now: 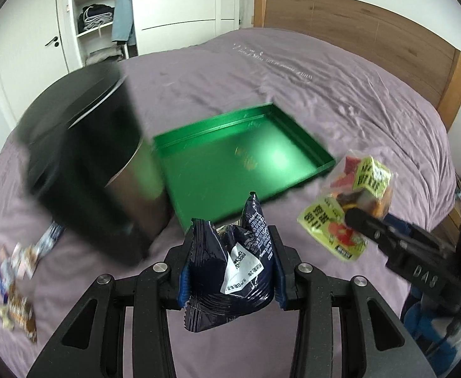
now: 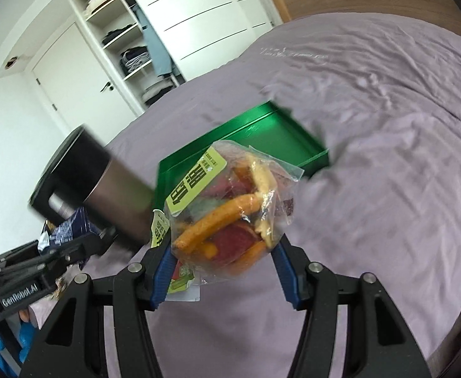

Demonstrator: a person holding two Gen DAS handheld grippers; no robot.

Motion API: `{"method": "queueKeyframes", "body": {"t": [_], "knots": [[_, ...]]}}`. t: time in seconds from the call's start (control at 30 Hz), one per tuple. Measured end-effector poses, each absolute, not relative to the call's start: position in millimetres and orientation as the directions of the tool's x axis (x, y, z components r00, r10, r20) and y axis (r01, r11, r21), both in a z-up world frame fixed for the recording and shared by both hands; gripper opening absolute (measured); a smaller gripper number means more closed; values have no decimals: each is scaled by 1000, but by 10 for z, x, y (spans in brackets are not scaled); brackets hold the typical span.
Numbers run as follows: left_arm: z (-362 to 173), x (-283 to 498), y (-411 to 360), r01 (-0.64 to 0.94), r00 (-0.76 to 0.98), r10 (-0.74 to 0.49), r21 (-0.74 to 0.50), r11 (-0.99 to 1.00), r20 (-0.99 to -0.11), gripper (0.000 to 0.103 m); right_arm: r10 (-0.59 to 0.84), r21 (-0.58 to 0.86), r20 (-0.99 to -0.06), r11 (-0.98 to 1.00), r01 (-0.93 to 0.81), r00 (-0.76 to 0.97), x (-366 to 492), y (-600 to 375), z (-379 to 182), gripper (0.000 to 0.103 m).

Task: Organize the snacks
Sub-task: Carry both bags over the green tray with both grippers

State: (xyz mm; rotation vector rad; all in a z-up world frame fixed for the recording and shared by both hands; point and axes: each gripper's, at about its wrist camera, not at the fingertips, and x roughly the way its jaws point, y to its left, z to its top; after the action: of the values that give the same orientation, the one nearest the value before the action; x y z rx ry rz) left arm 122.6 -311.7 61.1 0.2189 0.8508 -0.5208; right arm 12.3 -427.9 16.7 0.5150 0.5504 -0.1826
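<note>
snacks are only partly sorted, as i read it: the green tray (image 1: 246, 157) on the bed (image 1: 340, 94) looks bare inside, though blur keeps me from being sure, so nothing seems placed yet. a scatter of small packets (image 1: 18, 280) lies loose on the bed near its left edge, beyond the dark bin (image 1: 88, 170) that stands just beside the tray's left side. those are left to gather, i judge.

my left tongs (image 1: 230, 271) are narrowed onto a navy bag (image 1: 233, 267), pads pressing its crumpled sides, held above the bed just short of the tray's near edge. my right tongs (image 2: 224, 252) are likewise closed around a clear bag of mixed crisps (image 2: 227, 214) with a yellow-green label, off the tray's near right corner in the left view. both bags look bound for the tray.
</note>
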Motion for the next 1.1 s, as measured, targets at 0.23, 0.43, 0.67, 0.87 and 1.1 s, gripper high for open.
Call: {"method": "queueKeyframes", "body": {"t": [0.23,0.43,0.67,0.87,1.1], "knots": [[450,1983,-3522,472,563,-332,-36,881,-756,35,-67,385,-514,873,300,855,738,-4672,208,23],[125,2525,-3679,404,575,-282,-33,914,-768,35,-91,308,-544,903,300,834,1429,-4922,95,23],[-165,3135,-3742,306,610,-215,-23,952,-762,35,-115,226,-581,928,295,806,2154,-5133,-82,23],[-300,3397,-3800,285,628,-196,-12,958,-753,36,-112,190,-598,942,276,793,2421,-5174,-157,23],[-542,3474,-3829,282,582,-198,-32,959,-789,36,-95,178,-626,949,261,774,2517,-5203,-210,25]]}}
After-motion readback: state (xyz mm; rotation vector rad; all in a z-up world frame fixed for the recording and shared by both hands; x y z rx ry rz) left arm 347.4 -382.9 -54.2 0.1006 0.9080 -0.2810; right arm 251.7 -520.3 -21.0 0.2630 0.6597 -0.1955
